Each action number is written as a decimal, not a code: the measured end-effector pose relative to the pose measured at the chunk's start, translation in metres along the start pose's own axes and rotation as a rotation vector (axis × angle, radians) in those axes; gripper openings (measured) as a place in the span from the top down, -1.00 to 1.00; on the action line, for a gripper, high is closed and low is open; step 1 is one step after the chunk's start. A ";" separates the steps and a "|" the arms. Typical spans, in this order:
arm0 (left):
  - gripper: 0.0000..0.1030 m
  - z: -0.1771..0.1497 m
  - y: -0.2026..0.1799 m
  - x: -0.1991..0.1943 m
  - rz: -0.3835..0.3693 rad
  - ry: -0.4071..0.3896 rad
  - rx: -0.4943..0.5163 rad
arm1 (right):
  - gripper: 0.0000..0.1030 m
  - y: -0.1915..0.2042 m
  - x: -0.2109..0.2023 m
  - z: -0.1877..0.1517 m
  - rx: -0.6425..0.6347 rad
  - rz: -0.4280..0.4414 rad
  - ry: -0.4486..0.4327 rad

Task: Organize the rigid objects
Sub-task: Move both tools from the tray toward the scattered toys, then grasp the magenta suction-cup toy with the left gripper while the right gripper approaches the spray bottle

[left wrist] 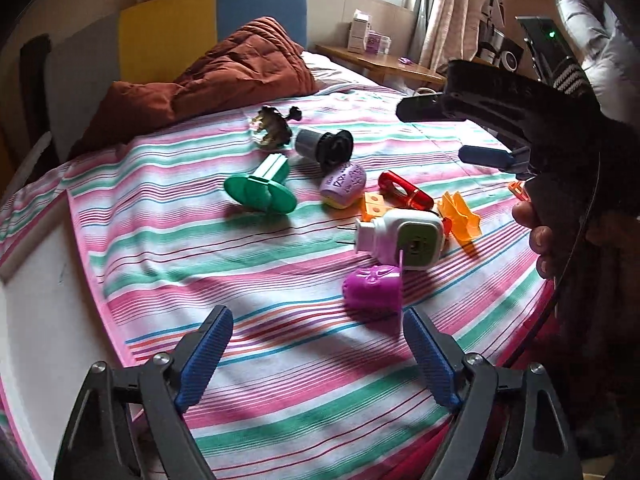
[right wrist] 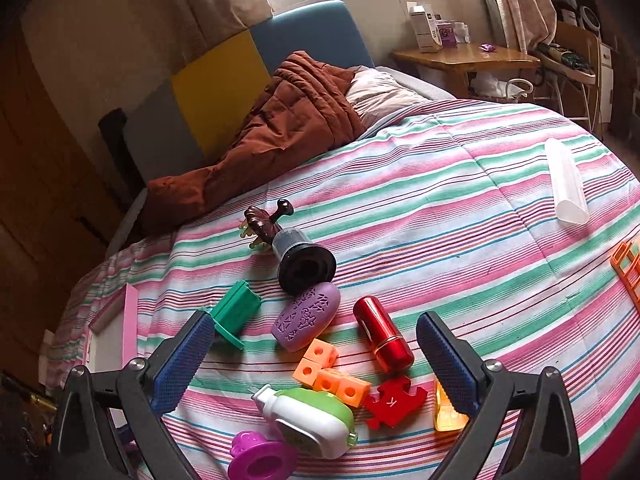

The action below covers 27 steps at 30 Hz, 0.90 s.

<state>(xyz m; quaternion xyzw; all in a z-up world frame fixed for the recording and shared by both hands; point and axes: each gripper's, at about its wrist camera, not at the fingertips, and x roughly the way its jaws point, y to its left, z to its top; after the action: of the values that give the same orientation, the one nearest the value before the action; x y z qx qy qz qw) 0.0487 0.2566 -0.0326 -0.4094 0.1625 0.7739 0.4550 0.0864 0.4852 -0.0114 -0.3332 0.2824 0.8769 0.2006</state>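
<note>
Small rigid objects lie scattered on the striped bedspread [left wrist: 200, 264]: a green spool [left wrist: 260, 190], a black-and-grey cup [left wrist: 324, 146], a purple oval [right wrist: 306, 316], a red cylinder [right wrist: 384, 334], orange cubes [right wrist: 330, 376], a red puzzle piece [right wrist: 394, 402], a white-and-green plug-in device [right wrist: 312, 416] and a magenta piece [left wrist: 374, 292]. My left gripper [left wrist: 320, 360] hovers open over bare bedspread, just short of the magenta piece. My right gripper [right wrist: 316, 364] is open above the cubes and the plug-in device, touching nothing. In the left wrist view it [left wrist: 452, 132] hangs at the upper right, held by a hand [left wrist: 536, 232].
A brown quilt [right wrist: 280, 128] lies bunched against the yellow-and-blue headboard [right wrist: 224, 80]. A clear tube [right wrist: 566, 182] and an orange frame [right wrist: 628, 268] rest at the right. A pink-rimmed white box [right wrist: 108, 336] sits off the bed's left edge. A wooden table [right wrist: 464, 58] stands behind.
</note>
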 end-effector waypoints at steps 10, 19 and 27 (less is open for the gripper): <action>-0.63 0.011 -0.016 0.041 -0.040 0.035 -0.020 | -1.00 0.007 0.014 -0.003 -0.037 0.002 0.062; 0.28 0.007 -0.007 0.064 -0.096 0.040 -0.090 | -1.00 0.015 0.023 -0.007 -0.071 0.006 0.096; 0.70 0.003 0.015 0.055 -0.113 0.035 -0.175 | -1.00 0.016 0.035 -0.010 -0.071 0.027 0.163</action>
<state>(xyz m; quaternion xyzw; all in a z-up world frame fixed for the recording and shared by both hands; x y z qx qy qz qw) 0.0209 0.2821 -0.0758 -0.4694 0.0788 0.7512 0.4574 0.0582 0.4726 -0.0359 -0.4066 0.2709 0.8590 0.1530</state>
